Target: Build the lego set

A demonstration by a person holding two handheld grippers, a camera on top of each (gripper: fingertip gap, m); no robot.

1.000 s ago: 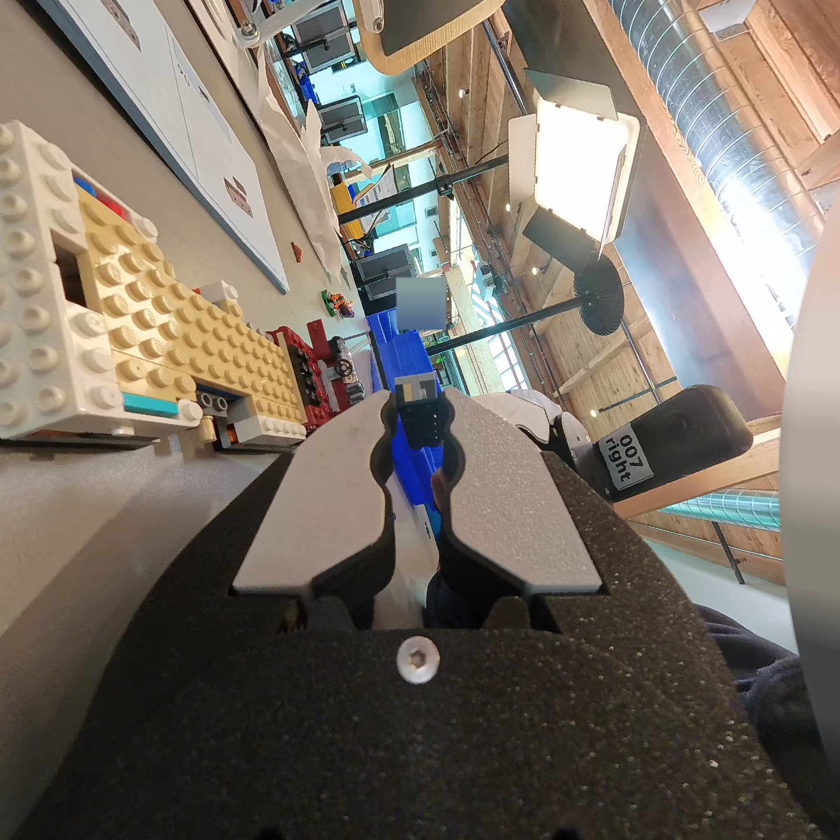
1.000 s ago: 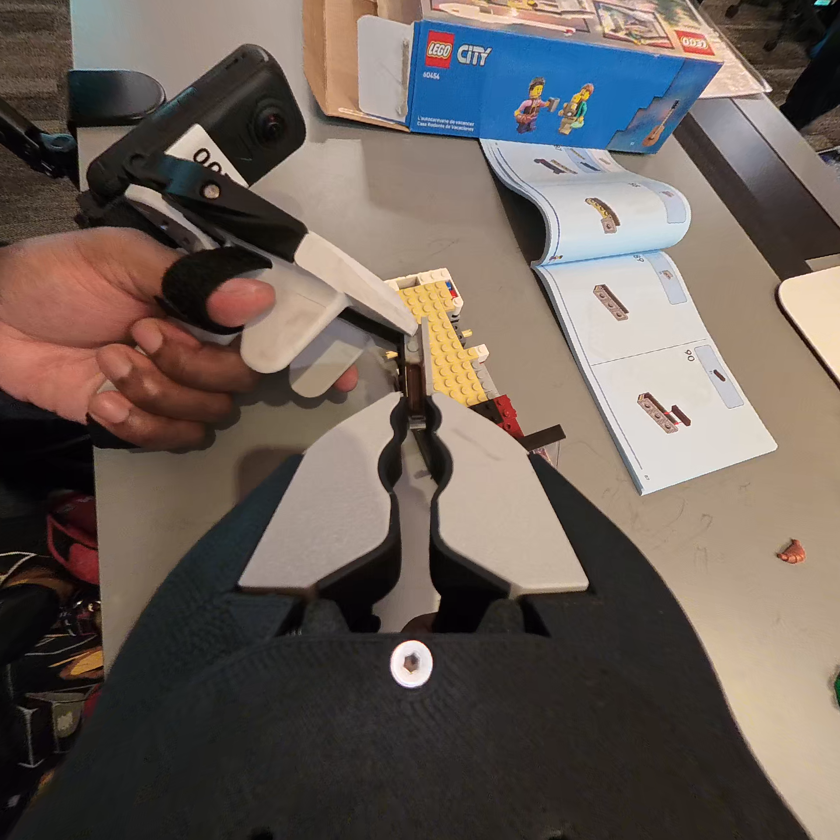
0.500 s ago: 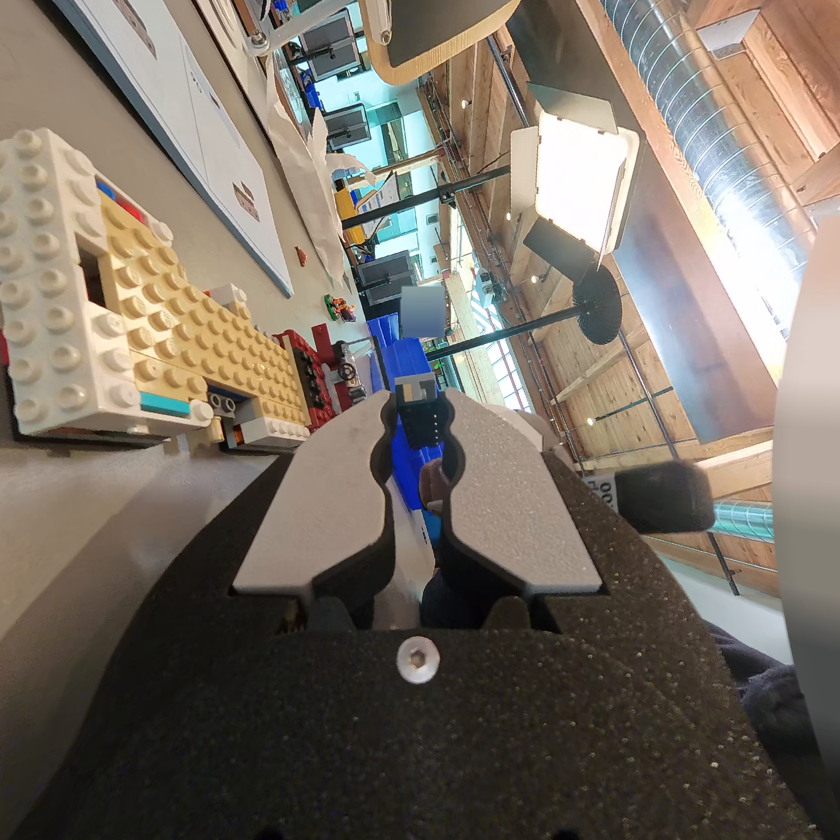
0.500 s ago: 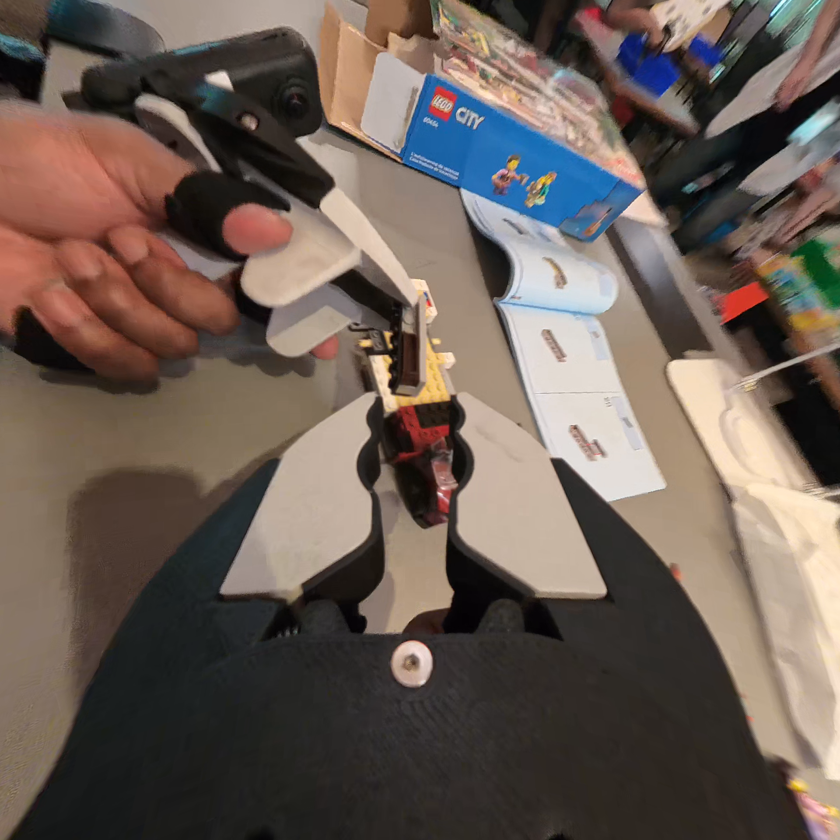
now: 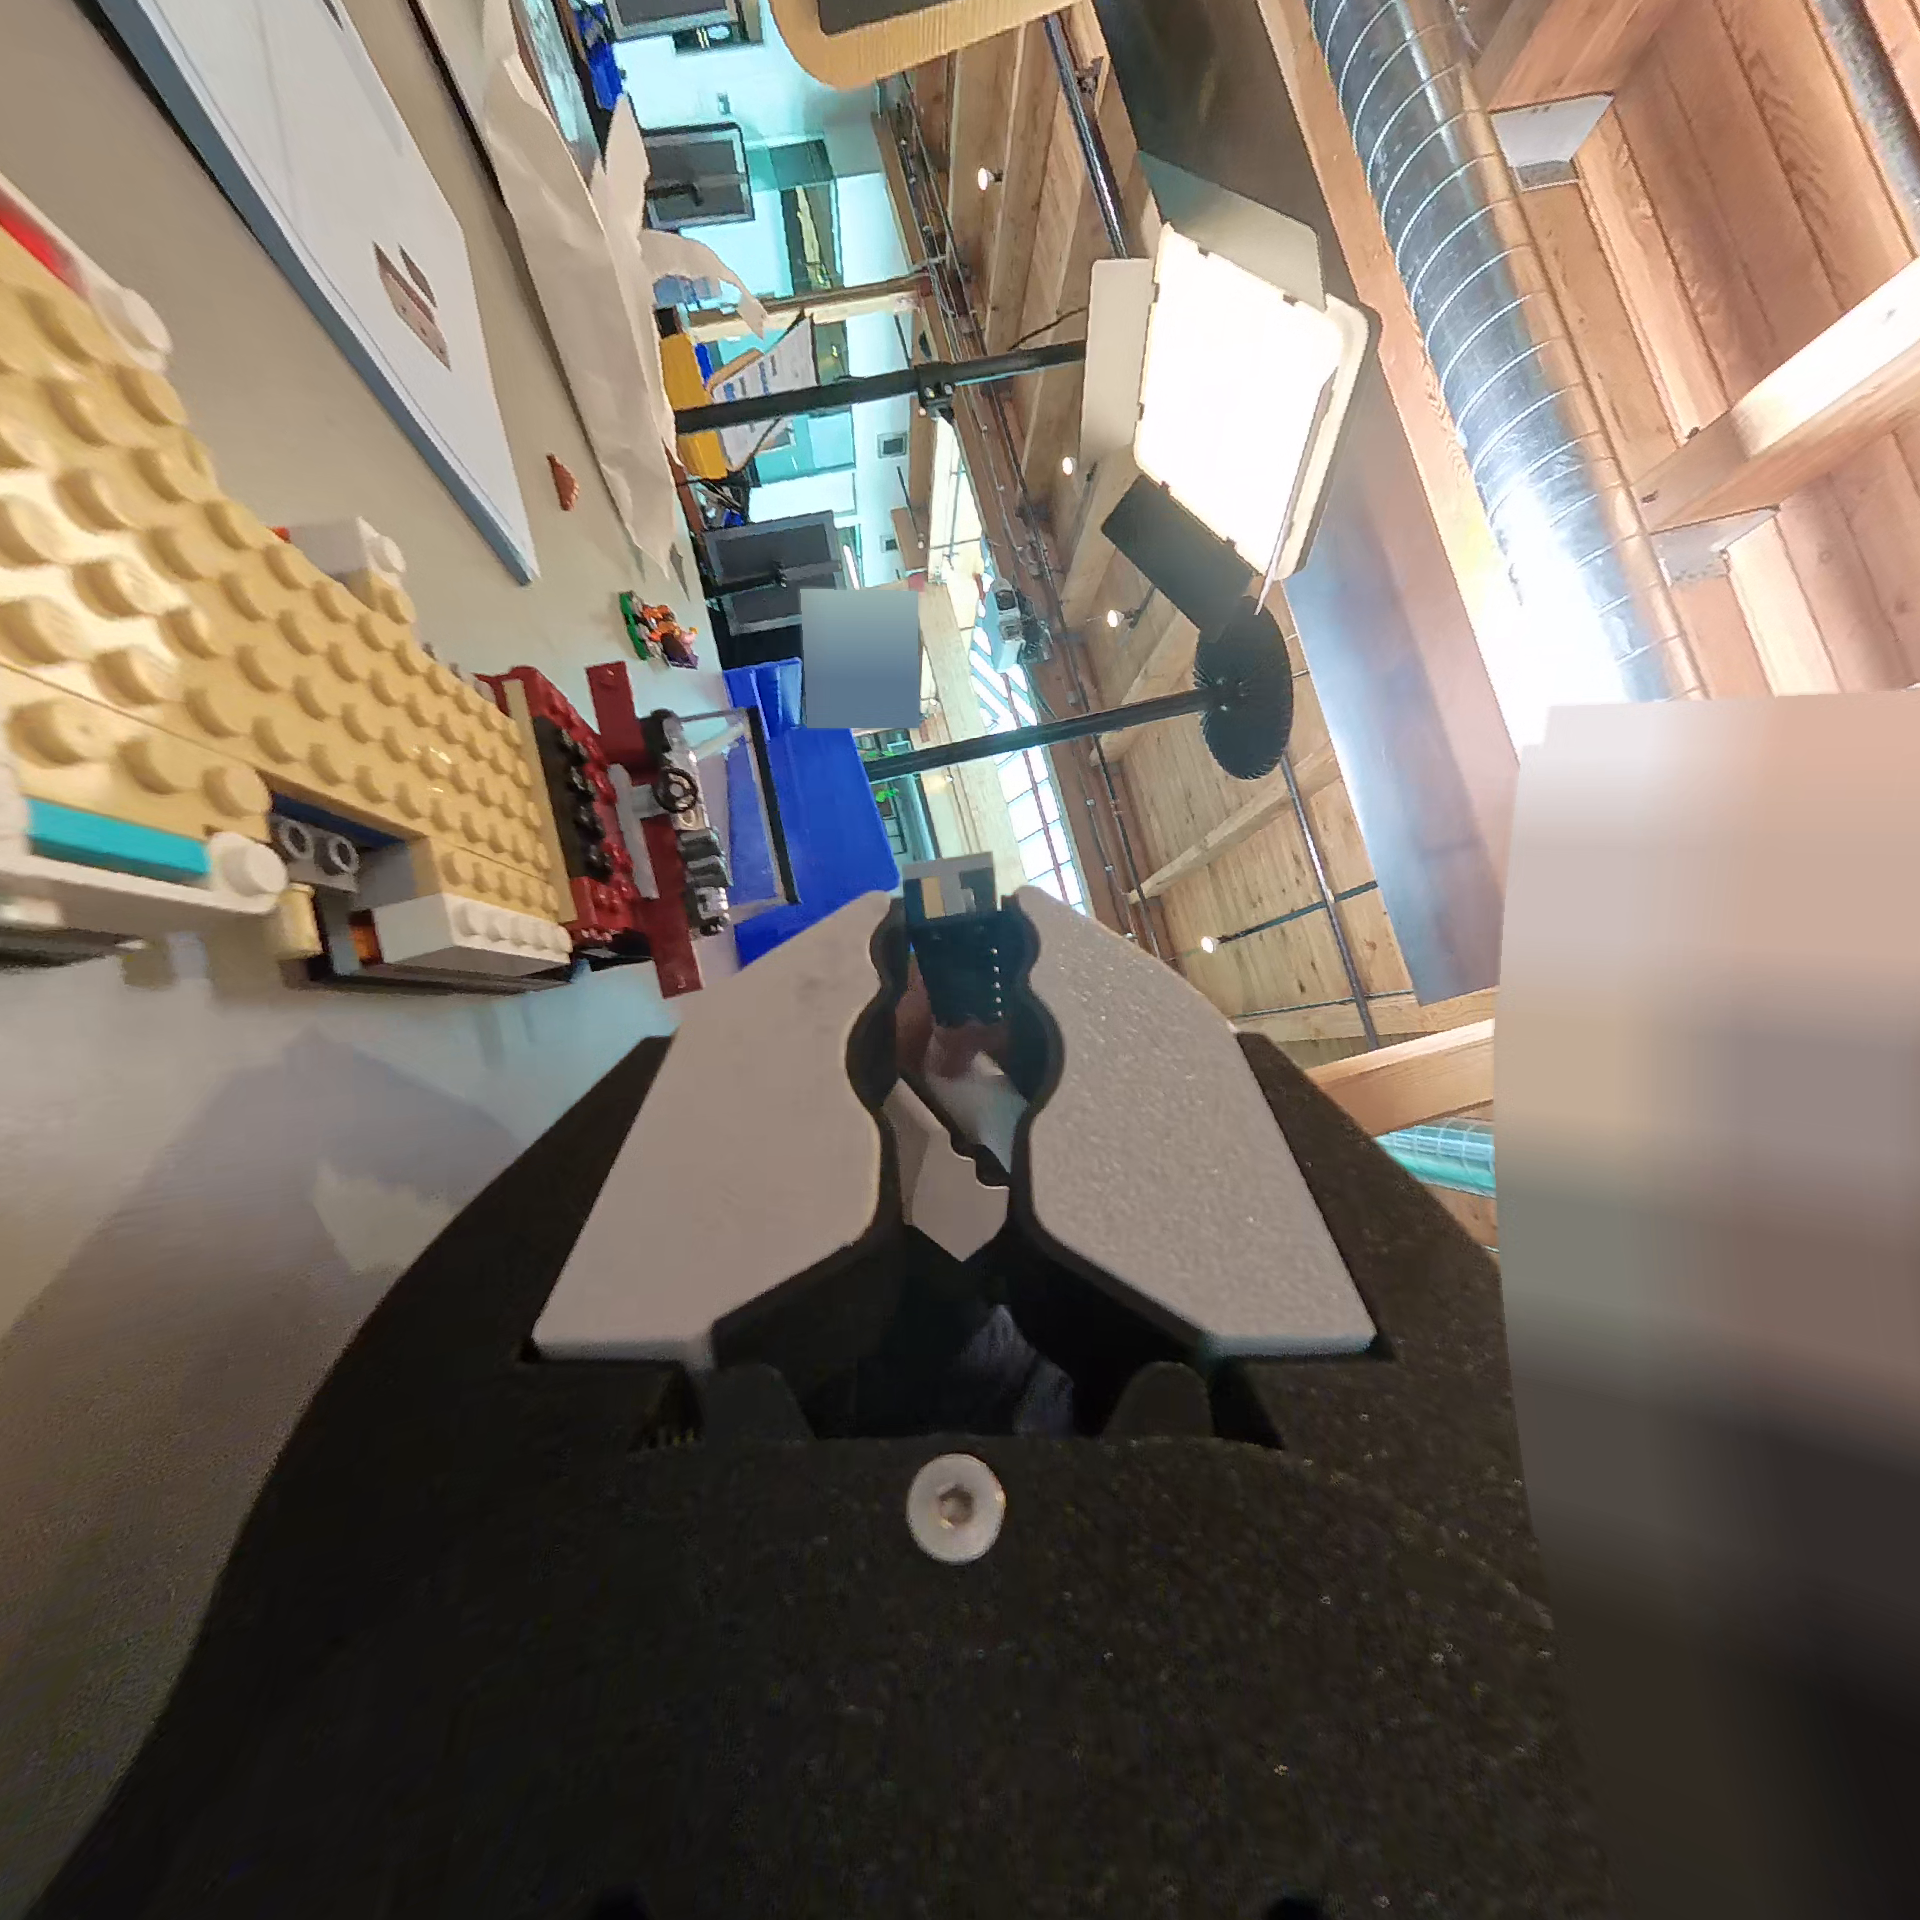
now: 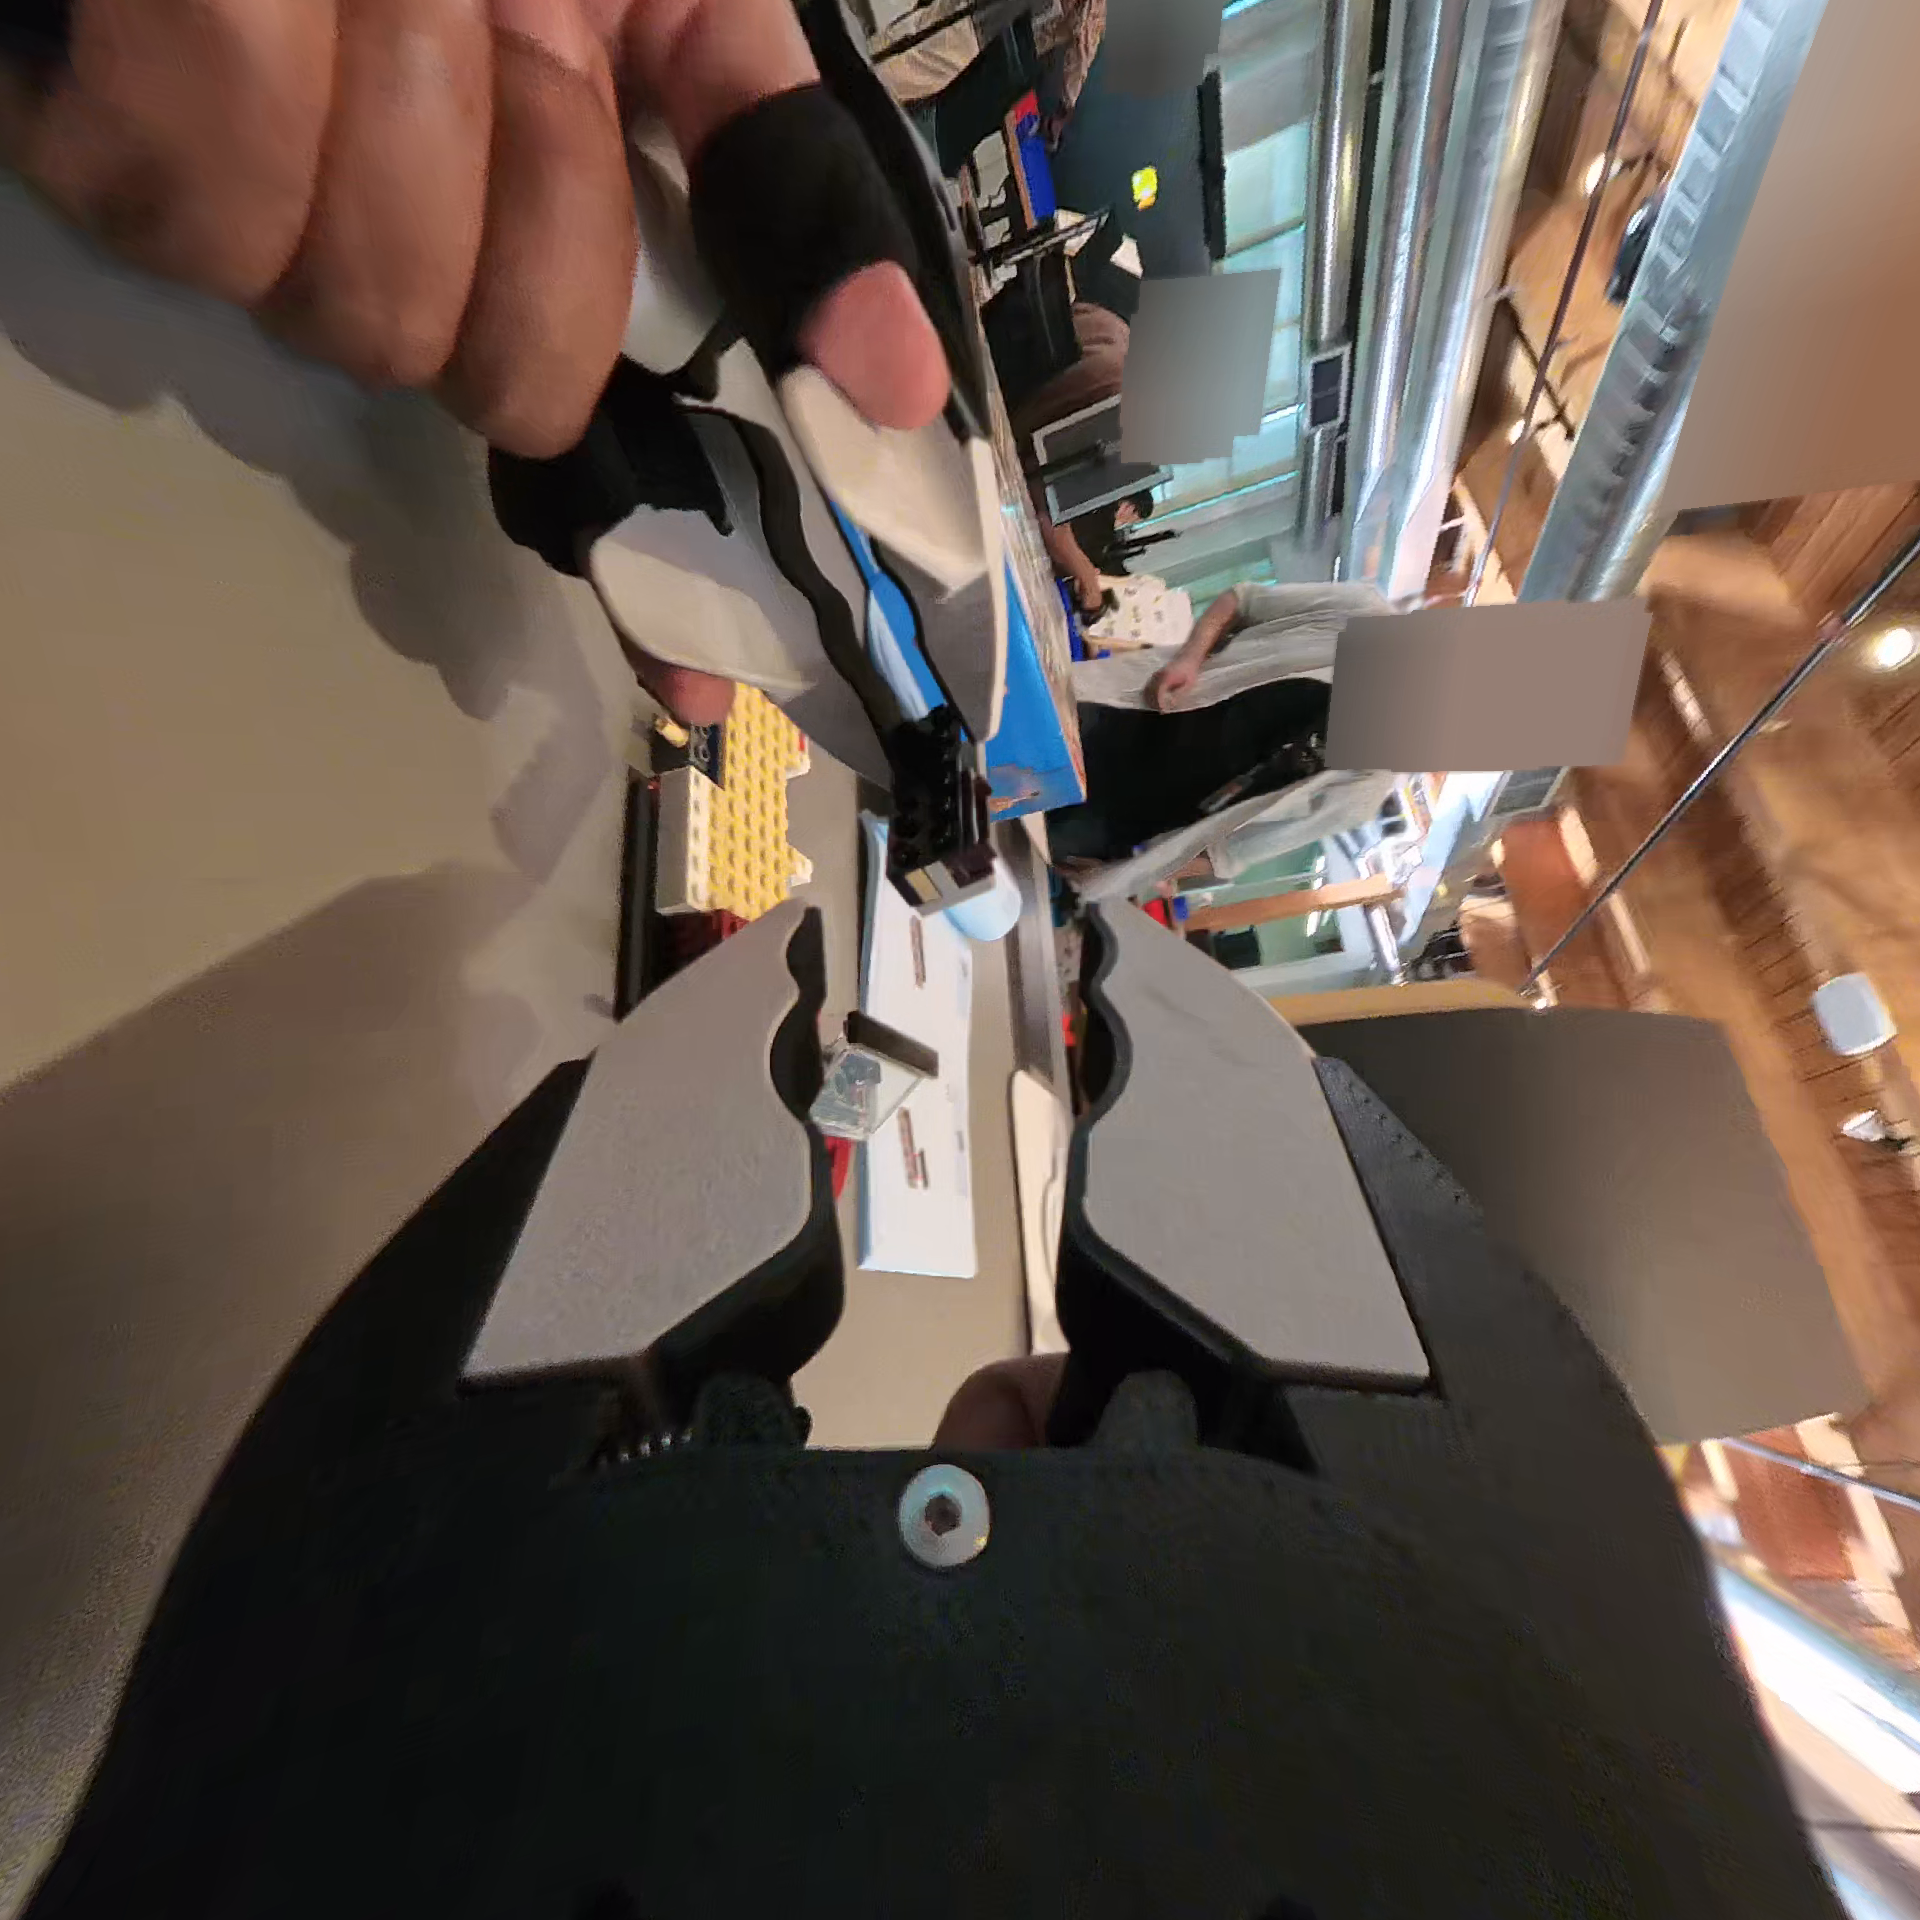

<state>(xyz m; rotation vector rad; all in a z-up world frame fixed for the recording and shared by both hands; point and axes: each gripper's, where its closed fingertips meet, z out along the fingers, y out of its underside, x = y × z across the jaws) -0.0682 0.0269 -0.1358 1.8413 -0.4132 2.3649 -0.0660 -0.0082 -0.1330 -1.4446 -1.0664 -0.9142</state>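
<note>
Both grippers (image 5: 951,925) (image 6: 945,935): black textured bodies, grey fingers (image 6: 717,1039) with wavy black pads, one silver hex screw (image 5: 955,1507) each. Hand (image 6: 447,177) wears black finger strap.

Each camera sits just behind its own tool and looks forward along the fingers. The left view is rolled sideways, close over the desk (image 5: 156,1122), facing a brick model (image 5: 312,707) and the ceiling beyond. The right view, also rolled, faces the left tool (image 6: 935,748) nearby. Both share the model and the booklet (image 6: 914,1091).
</note>
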